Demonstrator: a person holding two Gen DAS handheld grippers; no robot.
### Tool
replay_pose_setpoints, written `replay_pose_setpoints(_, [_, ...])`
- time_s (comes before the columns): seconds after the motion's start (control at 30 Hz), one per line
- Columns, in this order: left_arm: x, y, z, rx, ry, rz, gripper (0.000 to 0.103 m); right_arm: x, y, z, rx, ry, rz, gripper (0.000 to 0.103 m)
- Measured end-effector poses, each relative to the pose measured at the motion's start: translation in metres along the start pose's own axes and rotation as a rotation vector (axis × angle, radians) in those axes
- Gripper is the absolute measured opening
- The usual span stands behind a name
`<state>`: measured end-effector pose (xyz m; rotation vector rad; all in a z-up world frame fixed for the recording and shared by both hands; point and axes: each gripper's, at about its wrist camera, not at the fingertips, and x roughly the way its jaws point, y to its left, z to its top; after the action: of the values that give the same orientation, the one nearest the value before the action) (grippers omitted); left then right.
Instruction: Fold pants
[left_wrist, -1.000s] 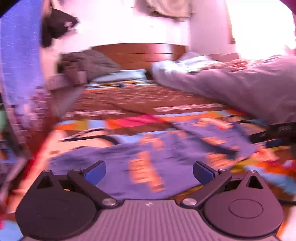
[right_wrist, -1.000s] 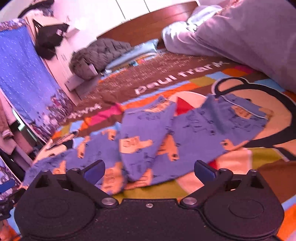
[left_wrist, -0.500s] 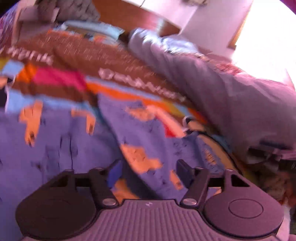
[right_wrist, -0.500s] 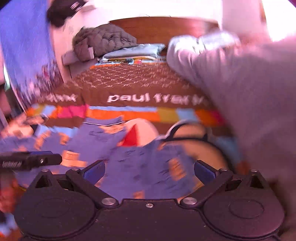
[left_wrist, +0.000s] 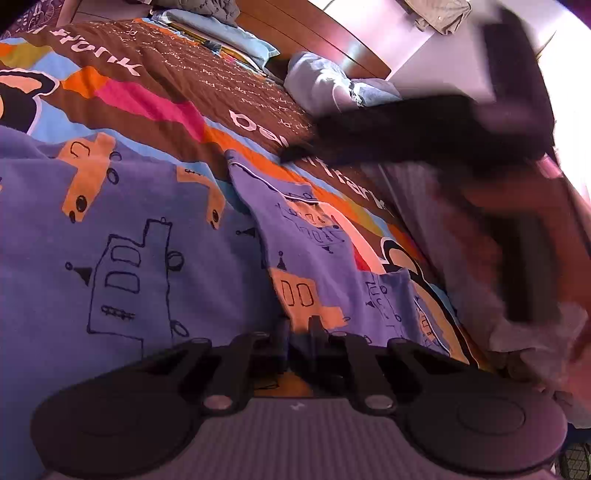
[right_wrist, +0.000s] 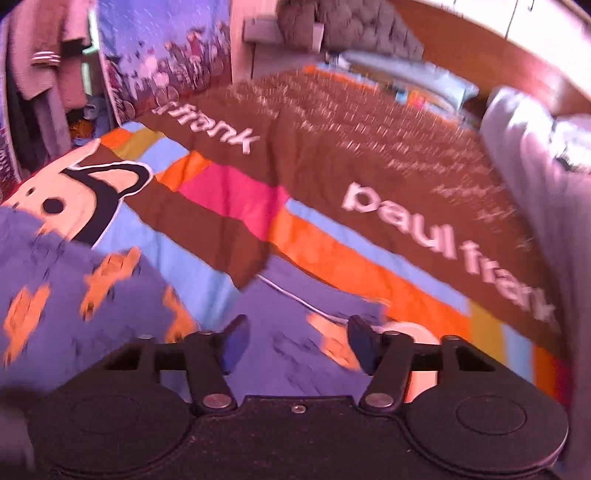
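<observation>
The left gripper (left_wrist: 298, 328) pinches a fold of the blue pants (left_wrist: 147, 240), its fingers nearly together; the pants lie on the bed (left_wrist: 155, 99). The right gripper (right_wrist: 295, 341) hovers above the cloth, fingers wide.

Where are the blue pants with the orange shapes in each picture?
Left wrist view: the pants fill the left and middle, right in front of the left gripper, whose jaws are pinched on the cloth.
Right wrist view: the pants lie along the bottom left and under the open right gripper.
Shared landmark: the white "frank" lettering on the brown bedspread stripe.
</observation>
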<state>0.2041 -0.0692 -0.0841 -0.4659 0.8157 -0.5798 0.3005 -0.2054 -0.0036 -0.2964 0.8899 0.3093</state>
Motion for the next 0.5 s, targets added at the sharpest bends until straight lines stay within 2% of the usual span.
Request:
replay_pose_setpoints(0.13, [0.000, -0.003, 0.000, 0.008, 0.001, 0.003, 0.009, 0.039, 0.017, 0.033, 0.033, 0.039, -0.001, 0.061])
replay_pose_setpoints(0.23, [0.001, -0.003, 0.001, 0.005, 0.005, 0.004, 0.009, 0.065, 0.026, 0.044, 0.054, 0.125, -0.028, 0.058])
replay_pose_setpoints(0.4, [0.005, -0.007, 0.002, 0.013, 0.005, 0.014, 0.004, 0.093, 0.035, 0.046, 0.074, 0.228, -0.093, 0.021])
replay_pose_setpoints(0.43, [0.005, -0.008, 0.002, 0.013, 0.003, 0.016, 0.004, 0.094, 0.035, 0.043, 0.075, 0.228, -0.099, 0.011])
replay_pose_setpoints(0.47, [0.005, -0.008, 0.002, 0.014, 0.003, 0.018, 0.003, 0.093, 0.035, 0.042, 0.077, 0.214, -0.104, 0.005])
replay_pose_setpoints(0.5, [0.005, -0.009, 0.001, 0.016, 0.004, 0.021, 0.003, 0.090, 0.033, 0.040, 0.085, 0.200, -0.106, 0.004])
